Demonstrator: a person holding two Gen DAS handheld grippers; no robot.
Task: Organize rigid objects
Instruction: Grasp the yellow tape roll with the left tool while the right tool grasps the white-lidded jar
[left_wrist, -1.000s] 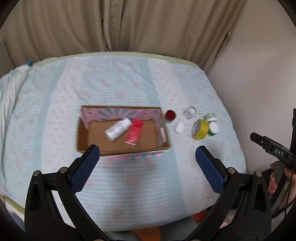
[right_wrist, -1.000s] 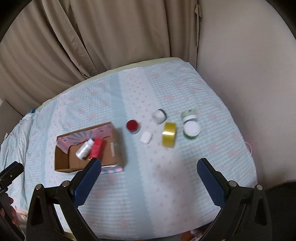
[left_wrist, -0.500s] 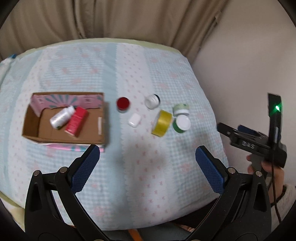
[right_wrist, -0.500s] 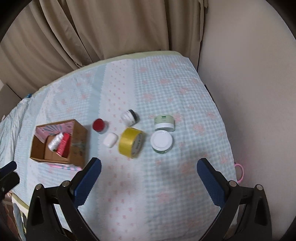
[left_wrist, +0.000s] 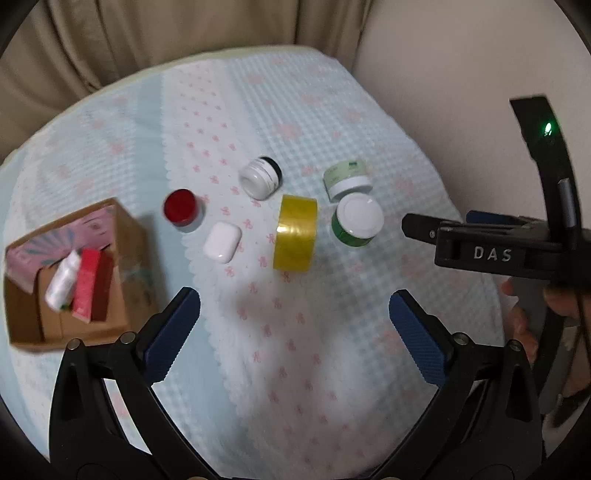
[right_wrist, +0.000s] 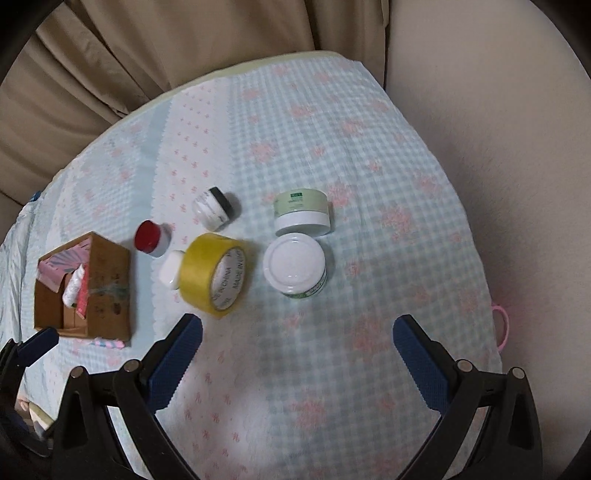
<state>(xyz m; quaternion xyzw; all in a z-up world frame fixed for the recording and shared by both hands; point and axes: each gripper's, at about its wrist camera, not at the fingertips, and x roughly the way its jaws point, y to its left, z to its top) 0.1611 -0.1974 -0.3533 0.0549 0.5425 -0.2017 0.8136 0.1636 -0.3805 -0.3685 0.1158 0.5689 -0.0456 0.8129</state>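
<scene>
On the light blue bedspread (left_wrist: 295, 110) lie a yellow tape roll (left_wrist: 295, 232) (right_wrist: 214, 275), a green jar with a white lid (left_wrist: 356, 221) (right_wrist: 295, 267), a pale green jar (left_wrist: 347, 179) (right_wrist: 301, 212), a white jar with a black cap on its side (left_wrist: 260, 177) (right_wrist: 214, 208), a red-lidded jar (left_wrist: 183, 208) (right_wrist: 151, 238) and a white earbud case (left_wrist: 222, 242) (right_wrist: 170, 273). A cardboard box (left_wrist: 122, 258) (right_wrist: 107, 280) at the left holds a white bottle (left_wrist: 62, 280) and a red tube (left_wrist: 86, 284). My left gripper (left_wrist: 293, 325) and right gripper (right_wrist: 297, 339) are open and empty, above the bed in front of the objects.
Beige curtains (right_wrist: 184, 55) hang behind the bed. A beige wall (right_wrist: 498, 129) runs along its right side. The right gripper's body (left_wrist: 517, 243) and the hand holding it show at the right of the left wrist view. A pink loop (right_wrist: 502, 328) hangs at the bed's right edge.
Both grippers have moved right and closer to the cluster of jars and tape. The box has shifted to the left edge of both views. Both stay open.
</scene>
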